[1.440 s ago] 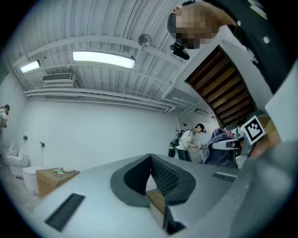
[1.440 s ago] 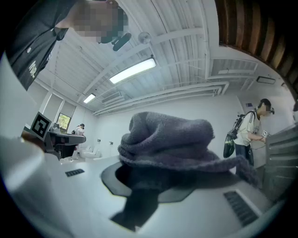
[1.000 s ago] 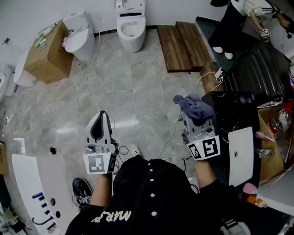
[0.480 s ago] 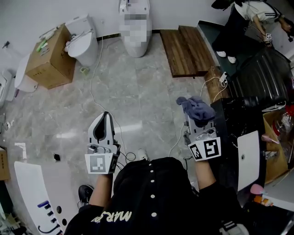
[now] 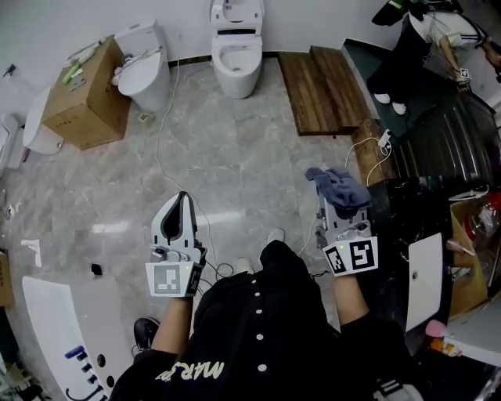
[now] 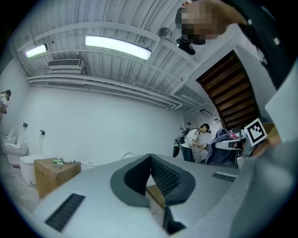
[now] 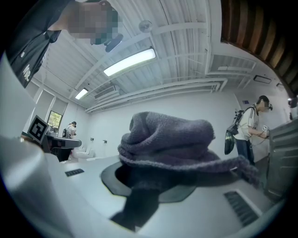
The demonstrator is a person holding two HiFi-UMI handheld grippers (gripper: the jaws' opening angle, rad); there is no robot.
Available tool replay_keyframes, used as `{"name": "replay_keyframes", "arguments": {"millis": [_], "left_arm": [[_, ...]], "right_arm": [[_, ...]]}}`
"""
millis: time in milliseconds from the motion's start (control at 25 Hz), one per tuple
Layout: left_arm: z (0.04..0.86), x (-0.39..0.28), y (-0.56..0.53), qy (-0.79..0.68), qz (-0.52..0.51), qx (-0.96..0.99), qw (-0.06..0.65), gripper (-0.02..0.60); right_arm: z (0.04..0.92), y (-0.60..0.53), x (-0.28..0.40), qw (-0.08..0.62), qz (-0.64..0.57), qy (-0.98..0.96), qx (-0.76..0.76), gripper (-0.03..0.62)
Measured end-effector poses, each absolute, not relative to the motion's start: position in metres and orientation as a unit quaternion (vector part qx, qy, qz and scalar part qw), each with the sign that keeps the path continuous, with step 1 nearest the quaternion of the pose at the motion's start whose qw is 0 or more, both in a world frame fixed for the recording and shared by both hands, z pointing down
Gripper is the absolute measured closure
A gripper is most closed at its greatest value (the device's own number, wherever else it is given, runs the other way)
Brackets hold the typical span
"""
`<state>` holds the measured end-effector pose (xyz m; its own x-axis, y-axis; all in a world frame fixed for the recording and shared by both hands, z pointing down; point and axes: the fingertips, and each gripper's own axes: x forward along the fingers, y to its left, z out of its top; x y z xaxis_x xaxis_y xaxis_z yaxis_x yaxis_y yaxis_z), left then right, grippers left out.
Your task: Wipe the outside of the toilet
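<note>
– Right gripper (image 5: 335,202), status?
– Clamped on grey cloth (image 5: 338,186), centre right. Left gripper (image 5: 182,200): jaws pressed together, empty.
– Toilet (image 5: 236,55)?
– Top centre, against the white wall (image 5: 180,16), well apart from both.

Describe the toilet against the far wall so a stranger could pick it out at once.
Follow the marble floor to the white far wall. The toilet stands against it, left of the wooden platform. Unlike the second toilet beside the cardboard box, it faces squarely forward, lid raised.

Toilet (image 5: 236,55) stands between cardboard box (image 5: 82,94) and planks (image 5: 325,78).
</note>
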<state>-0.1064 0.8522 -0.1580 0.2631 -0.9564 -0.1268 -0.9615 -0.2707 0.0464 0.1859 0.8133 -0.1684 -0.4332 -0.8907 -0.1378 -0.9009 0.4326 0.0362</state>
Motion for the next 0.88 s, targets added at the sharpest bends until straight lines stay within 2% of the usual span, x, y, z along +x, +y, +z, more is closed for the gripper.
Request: {"name": "replay_keyframes", "arguments": {"millis": [320, 880], "left_arm": [[-0.149, -0.113, 0.816, 0.615, 0.063, -0.786, 0.015, 0.575], [-0.156, -0.099, 0.674, 0.631, 0.041, -0.775, 0.016, 0.575]], "right_arm": [[-0.159, 0.766, 0.182, 0.067, 0.040, 0.847, -0.526, 0.494], [-0.163, 0.615, 0.168, 0.068, 0.052, 0.882, -0.463, 0.494]]}}
